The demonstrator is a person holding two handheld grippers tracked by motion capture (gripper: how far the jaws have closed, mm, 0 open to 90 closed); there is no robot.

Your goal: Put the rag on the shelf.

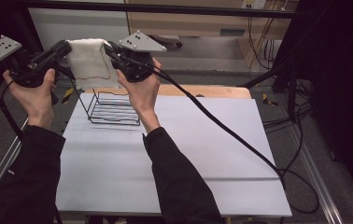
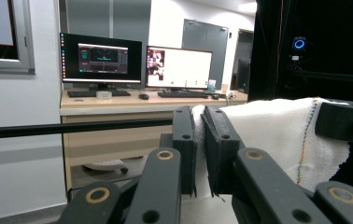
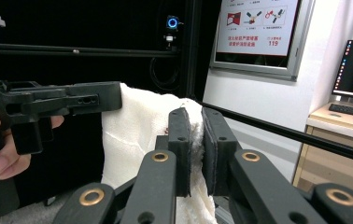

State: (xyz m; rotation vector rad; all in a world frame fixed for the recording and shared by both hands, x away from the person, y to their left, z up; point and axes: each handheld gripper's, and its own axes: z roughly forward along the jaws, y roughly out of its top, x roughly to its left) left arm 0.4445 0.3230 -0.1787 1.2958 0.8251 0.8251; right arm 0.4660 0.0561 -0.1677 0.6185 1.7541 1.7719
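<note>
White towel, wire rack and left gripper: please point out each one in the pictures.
white towel [image 1: 88, 63], high view, on its hanging cloth.
wire rack [image 1: 114, 112], high view, on its base bars.
left gripper [image 2: 201, 140], left gripper view, between its fingers.

Wall poster [image 3: 257, 29] reads "119".

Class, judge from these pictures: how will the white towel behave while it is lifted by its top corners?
The white towel is probably floppy: it hangs limp between the left tongs and right tongs. Likely light, since thin pinches hold it. Its fuzzy weave probably resists slipping.
</note>
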